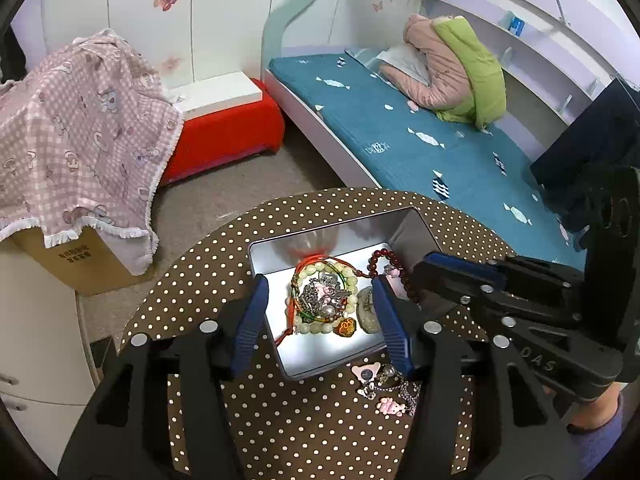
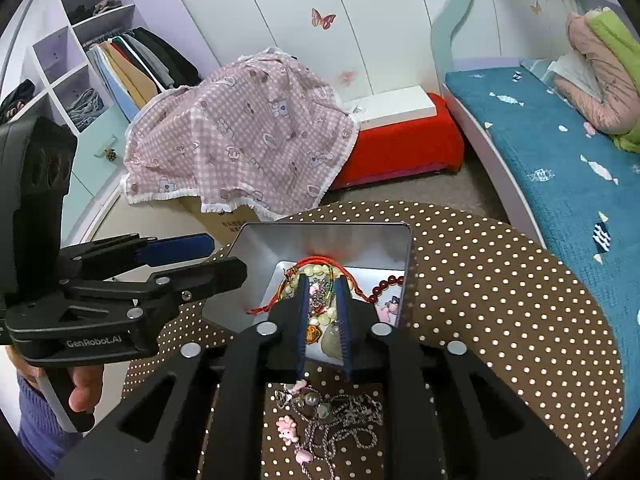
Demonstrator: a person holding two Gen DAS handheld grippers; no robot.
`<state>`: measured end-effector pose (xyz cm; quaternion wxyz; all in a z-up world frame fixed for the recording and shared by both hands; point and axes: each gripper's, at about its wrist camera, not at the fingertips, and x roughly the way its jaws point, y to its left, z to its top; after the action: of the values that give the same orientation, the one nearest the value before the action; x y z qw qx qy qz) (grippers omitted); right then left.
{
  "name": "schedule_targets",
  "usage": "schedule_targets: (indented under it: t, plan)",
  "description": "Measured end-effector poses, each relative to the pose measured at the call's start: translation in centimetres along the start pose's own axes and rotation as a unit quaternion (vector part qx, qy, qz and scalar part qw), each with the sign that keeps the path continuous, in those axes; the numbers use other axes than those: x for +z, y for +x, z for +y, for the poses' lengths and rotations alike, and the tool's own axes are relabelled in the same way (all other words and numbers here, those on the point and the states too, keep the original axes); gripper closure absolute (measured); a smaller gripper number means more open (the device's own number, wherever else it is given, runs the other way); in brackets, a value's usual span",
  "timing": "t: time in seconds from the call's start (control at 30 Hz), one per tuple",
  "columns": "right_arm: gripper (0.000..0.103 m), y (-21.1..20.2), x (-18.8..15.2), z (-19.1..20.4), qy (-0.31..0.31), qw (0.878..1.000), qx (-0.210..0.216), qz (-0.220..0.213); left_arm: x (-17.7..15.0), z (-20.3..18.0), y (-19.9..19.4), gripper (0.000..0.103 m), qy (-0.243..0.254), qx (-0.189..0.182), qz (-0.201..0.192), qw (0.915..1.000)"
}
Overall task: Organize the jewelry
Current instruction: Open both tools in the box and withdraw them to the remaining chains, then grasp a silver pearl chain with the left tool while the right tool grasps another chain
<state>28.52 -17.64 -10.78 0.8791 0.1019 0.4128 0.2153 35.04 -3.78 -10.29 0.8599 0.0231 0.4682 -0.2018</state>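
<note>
a round tabletop (image 1: 280,420) covered in brown cloth with cream polka dots carries a shallow rectangular silver metal tin (image 1: 312,354), which sits near its middle. inside the tin lies a tangle of jewelry: a pale green bead bracelet (image 1: 352,280) wound with red and green cords, a silvery heap of chain and charms (image 1: 324,298) within its loop, a small orange and red pendant (image 1: 346,327), a pale jade-like stone pendant (image 1: 368,312) beside it, and a dark red bead bracelet (image 1: 380,258) against the tin's far right wall.

just outside the tin's near edge, on the cloth, rests a loose pile of silver chains (image 2: 344,424) with pink charms, among them a pink bear-shaped charm (image 2: 287,430) and a pink heart (image 2: 304,457).

the left hand-held gripper (image 1: 320,312) hovers over the tin with its blue-padded fingers (image 1: 252,320) spread wide apart, straddling the bead bracelet and holding nothing. the right hand-held gripper (image 2: 323,312) points into the tin from the near edge, its fingers (image 2: 345,320) parted by a narrow gap over the pendants; nothing is visibly pinched between them.

beyond the tabletop stand a bed with a teal sheet (image 1: 400,128), a red upholstered bench (image 1: 224,136) and a cardboard box draped in pink checked cloth (image 1: 80,128).
</note>
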Motion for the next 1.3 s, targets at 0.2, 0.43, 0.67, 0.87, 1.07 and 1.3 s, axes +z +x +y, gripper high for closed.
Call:
schedule_targets:
  t: [0.2,0.43,0.67,0.87,1.07,1.3]
  plan:
    - [0.074,-3.3,-0.9,0.5,-0.014,1.0,-0.003,-0.024,-2.0,-0.9,-2.2,0.046,0.002,0.002,-0.027,0.9996]
    - [0.068,-6.1,-4.5,0.3,-0.026,0.999,-0.016,-0.035,-6.9,-2.9,-3.9,0.046,0.009,0.004,-0.062,0.998]
    - [0.067,-5.9,-7.6,-0.4,-0.028,0.998,-0.039,-0.026,-10.7,-3.1,-1.8,0.046,-0.014,-0.018,-0.041,0.9989]
    - [0.065,-5.2,-9.3,-1.6,-0.015,0.999,-0.035,-0.014,-11.2,-3.0,0.5,0.046,-0.029,-0.017,-0.021,0.9992]
    - [0.064,-5.1,-10.1,-2.6,-0.004,0.999,-0.031,-0.01,-11.0,-3.2,3.1,0.056,-0.029,-0.021,0.004,0.9994]
    - [0.063,-4.7,-9.9,-2.9,-0.001,1.0,-0.03,-0.008,-10.5,-4.4,4.5,0.074,-0.007,-0.002,0.002,1.0]
